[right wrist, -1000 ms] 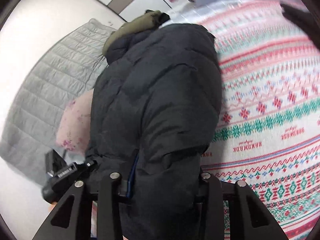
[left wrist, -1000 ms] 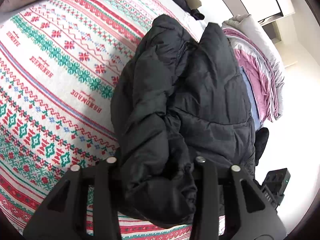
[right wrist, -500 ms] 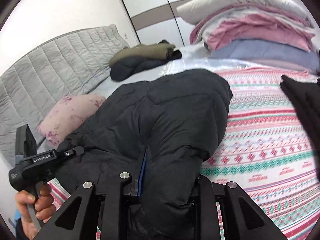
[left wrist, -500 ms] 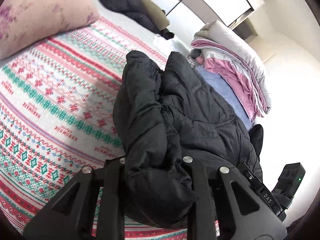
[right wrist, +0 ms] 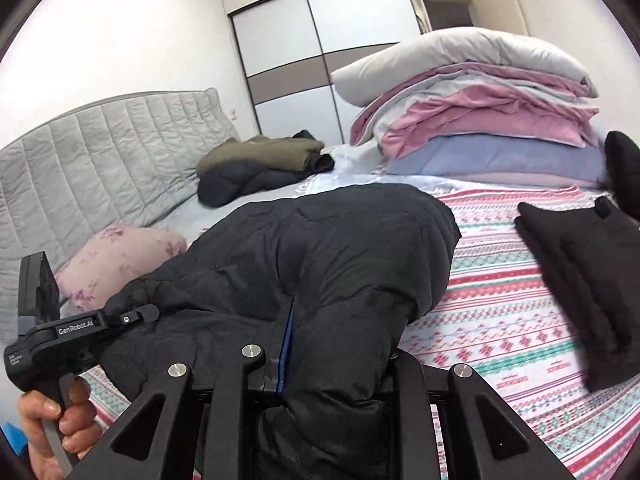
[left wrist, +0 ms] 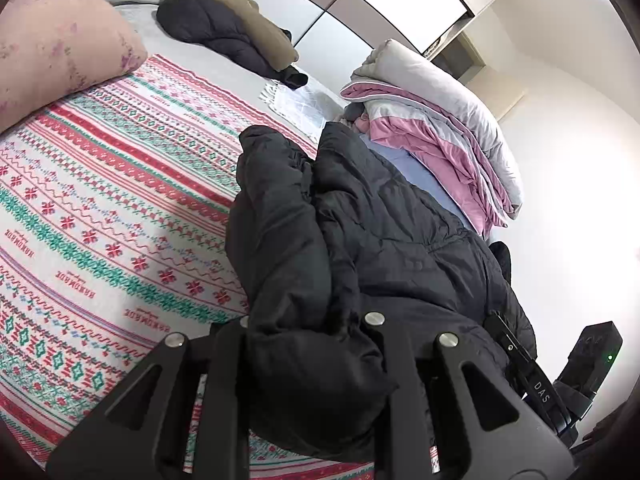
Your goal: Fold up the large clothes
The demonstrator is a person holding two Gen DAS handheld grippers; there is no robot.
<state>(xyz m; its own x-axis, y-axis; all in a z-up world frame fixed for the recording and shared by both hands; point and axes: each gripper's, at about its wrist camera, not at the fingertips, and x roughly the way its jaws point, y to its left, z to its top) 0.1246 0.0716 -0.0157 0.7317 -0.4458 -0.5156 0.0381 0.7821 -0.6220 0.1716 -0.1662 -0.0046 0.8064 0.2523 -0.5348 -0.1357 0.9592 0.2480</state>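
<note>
A folded black puffer jacket [left wrist: 360,232] is held up above the patterned red, green and white blanket [left wrist: 100,200]. My left gripper [left wrist: 308,332] is shut on one end of the bundle. My right gripper [right wrist: 324,360] is shut on the other end of the same jacket [right wrist: 328,264], with a blue strip of lining showing in the fold. The left gripper's body and the hand on it show in the right wrist view [right wrist: 60,332]; the right gripper's body shows in the left wrist view [left wrist: 536,380]. The fingertips of both are buried in the fabric.
A folded olive and dark pile [right wrist: 260,164] lies at the head of the bed. Stacked pink, grey and blue bedding [right wrist: 480,112] sits at the far side. A pink pillow [left wrist: 52,48] lies by the headboard. A folded black garment [right wrist: 580,284] lies on the blanket at right.
Both grippers have lifted and tilted up with the jacket, so the views now take in the headboard, wardrobe and stacked bedding. The grips are unchanged.
</note>
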